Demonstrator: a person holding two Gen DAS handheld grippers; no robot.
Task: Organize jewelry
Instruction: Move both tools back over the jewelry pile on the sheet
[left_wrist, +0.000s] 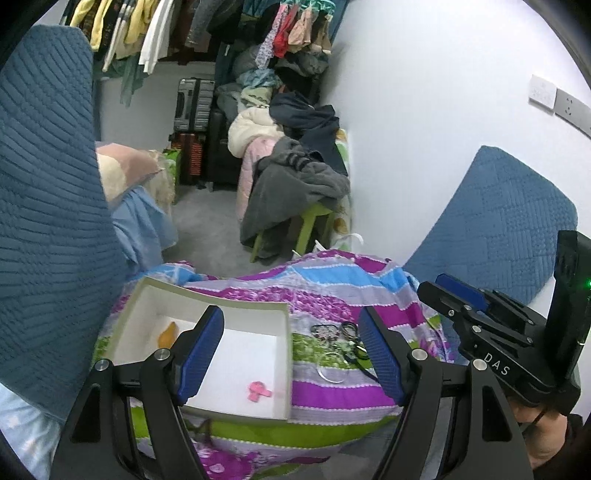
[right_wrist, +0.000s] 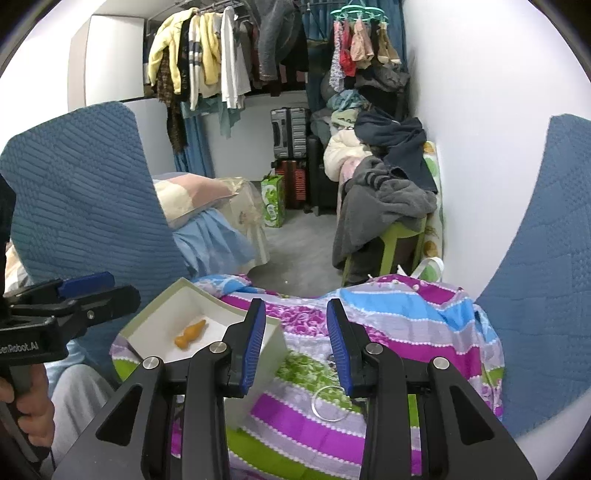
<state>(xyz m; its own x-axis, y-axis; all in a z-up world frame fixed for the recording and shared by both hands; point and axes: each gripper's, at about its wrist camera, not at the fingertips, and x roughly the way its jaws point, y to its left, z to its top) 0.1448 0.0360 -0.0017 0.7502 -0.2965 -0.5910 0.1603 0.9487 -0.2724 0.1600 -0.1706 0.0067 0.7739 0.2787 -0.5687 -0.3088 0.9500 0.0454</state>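
Note:
A white open box (left_wrist: 258, 308) sits on a striped purple, green and blue cloth (left_wrist: 332, 288). Inside lie an orange piece (left_wrist: 167, 334) and a pink ribbon-shaped piece (left_wrist: 258, 390). To the right of the box is a small heap of dark hair ties and bracelets (left_wrist: 341, 334), with a clear bangle (left_wrist: 332, 371) in front. My left gripper (left_wrist: 291, 354) hangs open above the box's right side and holds nothing. My right gripper (right_wrist: 297, 343) has a narrower gap, also with nothing in it, above the cloth near the bangle (right_wrist: 328, 402). The orange piece (right_wrist: 190, 334) shows in the box (right_wrist: 155, 314).
Blue quilted cushions (left_wrist: 48, 184) (right_wrist: 546, 277) flank the cloth on both sides. Beyond it are a grey floor, a green stool piled with clothes (right_wrist: 388, 206), suitcases (right_wrist: 290, 133), a bed corner with a pillow (right_wrist: 192, 195) and a rack of hanging clothes. A hand holds each gripper's handle.

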